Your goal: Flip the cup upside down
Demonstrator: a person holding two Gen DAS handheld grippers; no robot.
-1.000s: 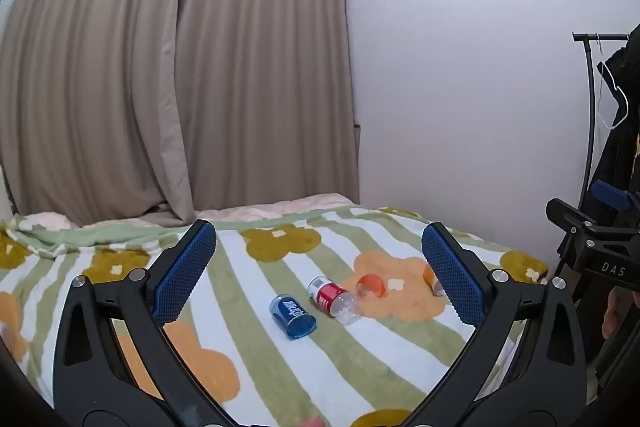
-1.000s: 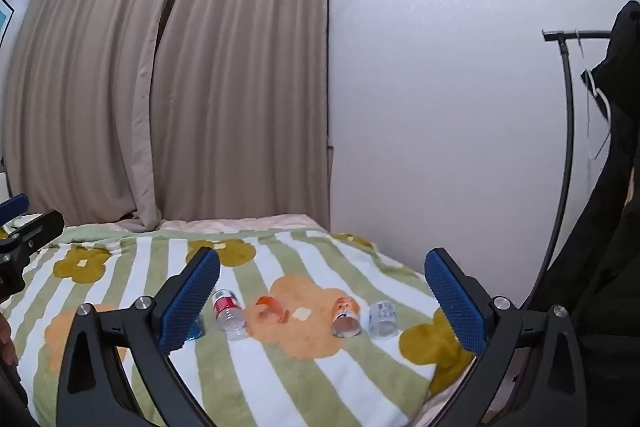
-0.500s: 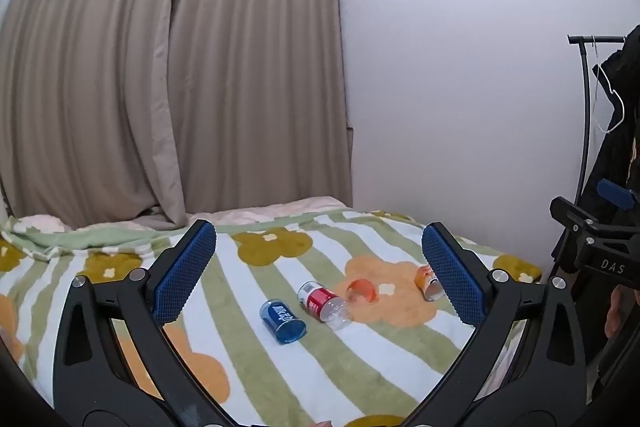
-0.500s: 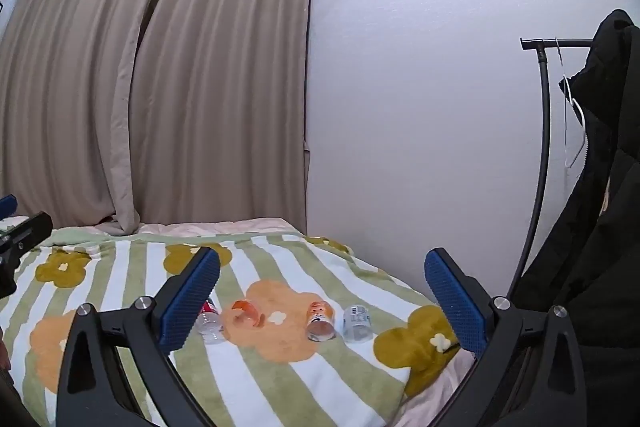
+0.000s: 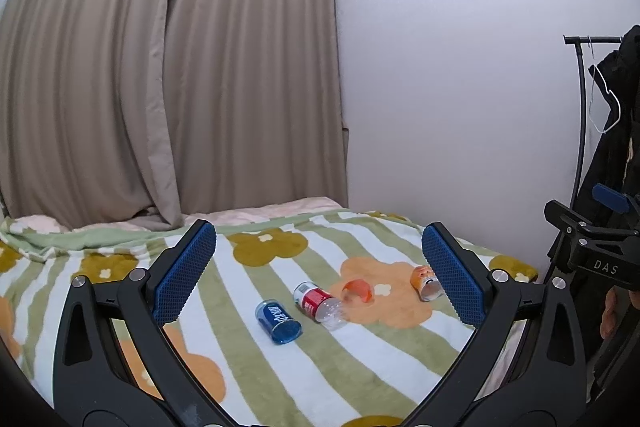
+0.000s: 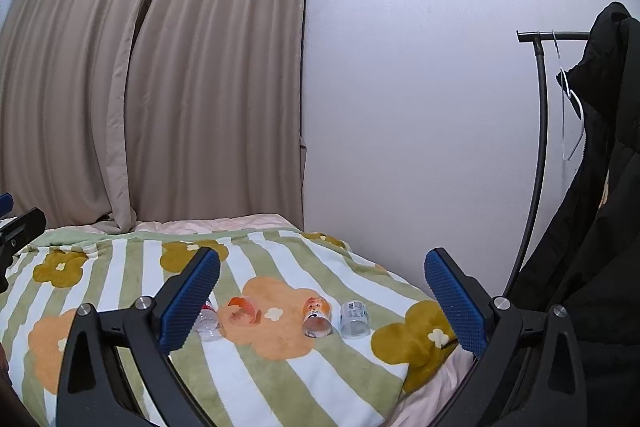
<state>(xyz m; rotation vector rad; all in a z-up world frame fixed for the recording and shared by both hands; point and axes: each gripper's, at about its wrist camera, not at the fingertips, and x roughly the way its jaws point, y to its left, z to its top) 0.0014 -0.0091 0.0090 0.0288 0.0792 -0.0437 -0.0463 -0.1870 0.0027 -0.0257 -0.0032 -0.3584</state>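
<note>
Several small plastic cups lie on their sides in a row on a striped, flowered blanket (image 5: 360, 355). In the left wrist view these are a blue cup (image 5: 278, 321), a red-labelled clear cup (image 5: 320, 307), an orange cup (image 5: 358, 291) and an orange printed cup (image 5: 425, 283). The right wrist view shows the clear cup (image 6: 209, 323), the orange cup (image 6: 242, 311), the printed cup (image 6: 317, 317) and a pale blue-labelled cup (image 6: 354, 319). My left gripper (image 5: 318, 279) is open and empty, well short of the cups. My right gripper (image 6: 320, 297) is open and empty, also well back.
The blanket (image 6: 260, 367) covers a bed against a white wall (image 5: 460, 87), with beige curtains (image 5: 160, 87) behind. A clothes rack with a dark coat (image 6: 592, 207) stands at the right, past the bed's edge.
Both grippers have swung a little, so the cups have shifted leftward and lower in each view. Both stay open and empty. The cups have not moved on the blanket.
</note>
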